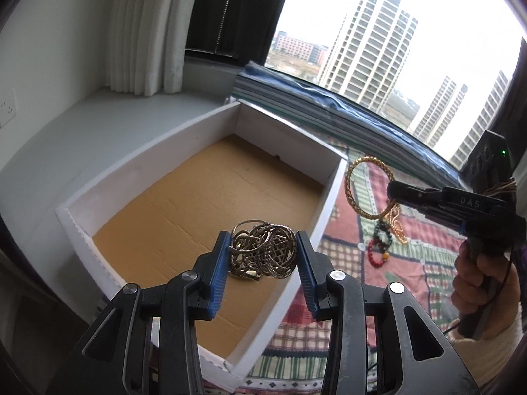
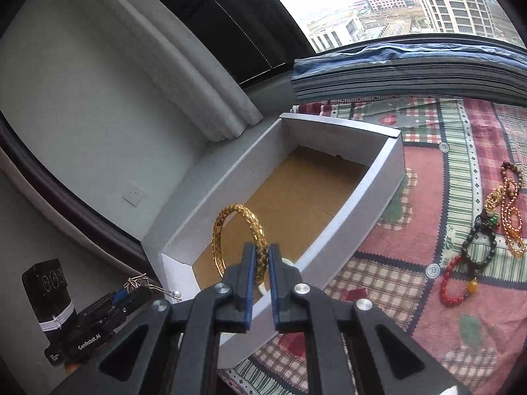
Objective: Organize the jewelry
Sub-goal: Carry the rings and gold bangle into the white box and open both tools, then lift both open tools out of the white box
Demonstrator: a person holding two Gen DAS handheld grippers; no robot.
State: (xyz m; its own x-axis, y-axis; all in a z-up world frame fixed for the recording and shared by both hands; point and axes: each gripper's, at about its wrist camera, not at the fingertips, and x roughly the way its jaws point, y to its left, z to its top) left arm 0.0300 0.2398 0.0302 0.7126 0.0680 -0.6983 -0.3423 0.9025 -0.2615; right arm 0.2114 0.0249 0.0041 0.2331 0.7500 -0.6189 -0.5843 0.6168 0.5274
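The left tongs point(image 1: 263, 253) squeeze a silver chain bundle point(image 1: 262, 252) over the empty box point(image 1: 210, 177); the right tongs point(image 2: 262, 256) pinch a gold bangle point(image 2: 240, 237); more beads point(image 2: 474, 253) wait on the blanket point(image 2: 411, 247) at three o'clock; nothing is packed yet.

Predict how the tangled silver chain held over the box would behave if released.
The silver chain looks floppy: its loops bunch loosely between the left tool. It would probably slump flat into the cardboard box, not roll.
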